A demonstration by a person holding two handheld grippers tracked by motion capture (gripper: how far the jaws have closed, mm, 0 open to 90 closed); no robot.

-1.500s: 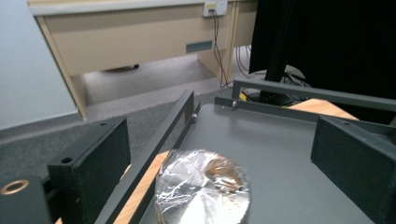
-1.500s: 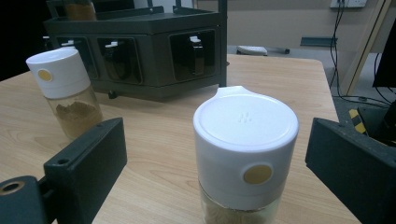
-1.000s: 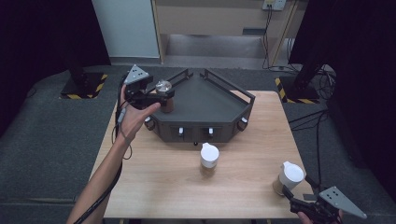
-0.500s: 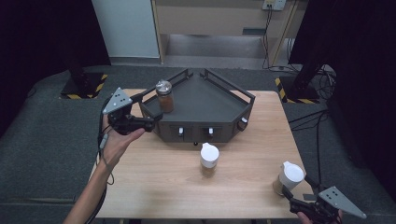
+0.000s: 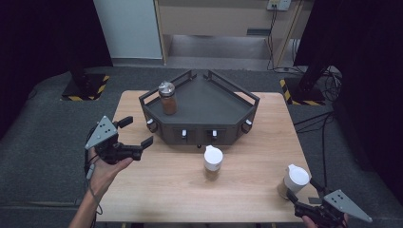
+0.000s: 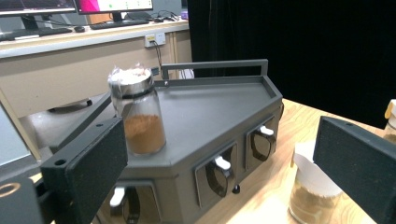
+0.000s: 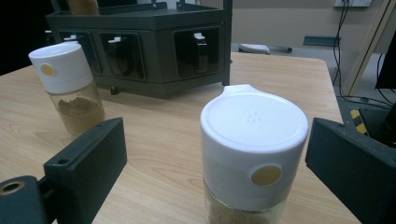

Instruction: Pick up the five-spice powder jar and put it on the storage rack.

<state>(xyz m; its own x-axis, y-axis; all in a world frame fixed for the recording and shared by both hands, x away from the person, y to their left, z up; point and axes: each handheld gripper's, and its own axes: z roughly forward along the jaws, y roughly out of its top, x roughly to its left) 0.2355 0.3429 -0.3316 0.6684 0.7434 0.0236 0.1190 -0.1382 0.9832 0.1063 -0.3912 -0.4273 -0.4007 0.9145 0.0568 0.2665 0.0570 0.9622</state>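
A glass jar with a silver lid (image 5: 167, 98) and brown powder inside stands on the left corner of the dark grey rack (image 5: 209, 102). My left gripper (image 5: 138, 131) hovers open over the table's left side, apart from the rack. In the left gripper view the jar (image 6: 140, 116) stands ahead between the wide jaws. A white-capped jar (image 5: 213, 161) stands mid-table in front of the rack. Another white-capped jar (image 5: 294, 179) stands at the front right. My right gripper (image 5: 302, 191) is open, with a jaw on either side of that jar (image 7: 254, 149), not touching it.
The rack's front wall (image 6: 224, 168) carries several small white-tipped latches. The table's right edge runs close to the right jar. Cables lie on the floor beyond the table's far right. In the right gripper view the mid-table jar (image 7: 70, 88) stands to the left.
My left gripper let go of the silver-lidded jar on the rack and drew back to the left and toward the table's front. The right gripper stayed put.
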